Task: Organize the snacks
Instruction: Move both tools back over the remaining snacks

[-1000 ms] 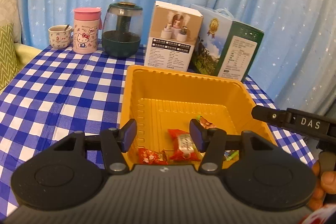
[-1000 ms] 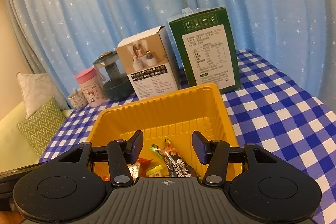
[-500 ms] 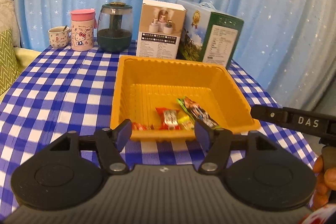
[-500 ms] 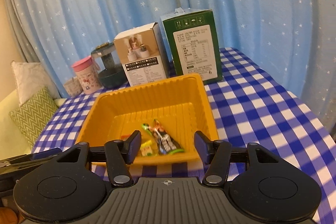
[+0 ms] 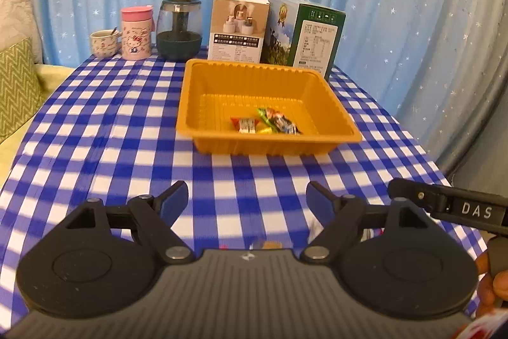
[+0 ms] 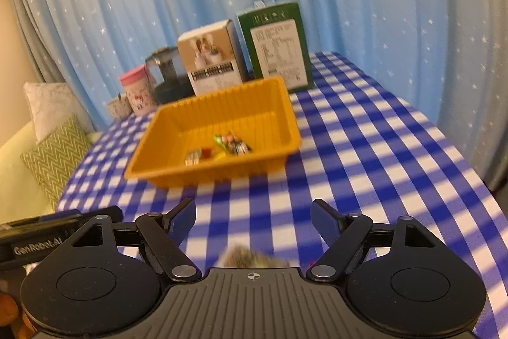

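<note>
Two hand-held grippers, both w/ fingers spread apart and holding nothing: left hand-held gripper (image 5: 247,199), right hand-held gripper (image 6: 253,216), each low over the near part of the checked counter (image 5: 104,129).

L to R along the back edge: small cup (image 5: 102,44) w/ a spoon in it, pink mug (image 5: 136,32), dark glass jar (image 5: 179,27), white box (image 5: 238,27), green box (image 5: 304,32). Orange tray (image 5: 343,123) sits in front of the boxes, mid-counter, well apart from both grippers. Snacks (image 5: 265,125) lie bunched in the tray's near half, approx. 4–5 wrapped pieces; exact count hard to tell.

Right wrist view is blurred. Something brownish (image 6: 250,258) is half hidden behind the right gripper's body; can't identify it.
</note>
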`<state>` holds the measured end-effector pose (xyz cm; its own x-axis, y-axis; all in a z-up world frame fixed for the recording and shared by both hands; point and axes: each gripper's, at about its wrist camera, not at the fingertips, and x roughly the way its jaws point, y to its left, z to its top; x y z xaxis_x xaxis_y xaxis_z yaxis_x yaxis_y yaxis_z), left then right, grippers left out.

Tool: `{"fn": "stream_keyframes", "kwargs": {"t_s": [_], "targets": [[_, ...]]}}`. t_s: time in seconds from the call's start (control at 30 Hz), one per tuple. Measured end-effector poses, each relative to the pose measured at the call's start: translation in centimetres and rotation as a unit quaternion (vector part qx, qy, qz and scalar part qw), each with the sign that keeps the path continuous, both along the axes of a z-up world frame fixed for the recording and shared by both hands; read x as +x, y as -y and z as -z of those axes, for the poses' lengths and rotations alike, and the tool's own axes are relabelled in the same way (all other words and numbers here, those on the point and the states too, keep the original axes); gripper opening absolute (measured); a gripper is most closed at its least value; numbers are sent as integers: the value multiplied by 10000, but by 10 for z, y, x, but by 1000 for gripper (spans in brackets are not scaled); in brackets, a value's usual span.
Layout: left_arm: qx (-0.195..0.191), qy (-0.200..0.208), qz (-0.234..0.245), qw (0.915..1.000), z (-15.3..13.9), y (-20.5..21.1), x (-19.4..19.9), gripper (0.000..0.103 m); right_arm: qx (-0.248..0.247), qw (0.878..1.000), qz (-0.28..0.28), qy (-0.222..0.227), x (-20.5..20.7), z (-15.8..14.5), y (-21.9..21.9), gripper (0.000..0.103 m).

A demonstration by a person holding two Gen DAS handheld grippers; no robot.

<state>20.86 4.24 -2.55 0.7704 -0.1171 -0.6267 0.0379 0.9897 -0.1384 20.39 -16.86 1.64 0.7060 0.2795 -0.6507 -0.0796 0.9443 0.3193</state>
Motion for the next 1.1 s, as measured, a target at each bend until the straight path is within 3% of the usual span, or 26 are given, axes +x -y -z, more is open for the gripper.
{"fn": "stream_keyframes", "kwargs": {"t_s": [0.6,0.87,1.1], "targets": [[139,-107,-287,9994,2,-2,-108,88,-271,9993,-165,-197,-104,-1,-1,80],[348,-173,-105,9992,13,-9,-108,88,-279,9986,-334,-286,-116,10,-10,80],[658,-314,379,9966,29,-9,-87,76,-147,9991,-308,-267,-111,16,-10,79]]}}
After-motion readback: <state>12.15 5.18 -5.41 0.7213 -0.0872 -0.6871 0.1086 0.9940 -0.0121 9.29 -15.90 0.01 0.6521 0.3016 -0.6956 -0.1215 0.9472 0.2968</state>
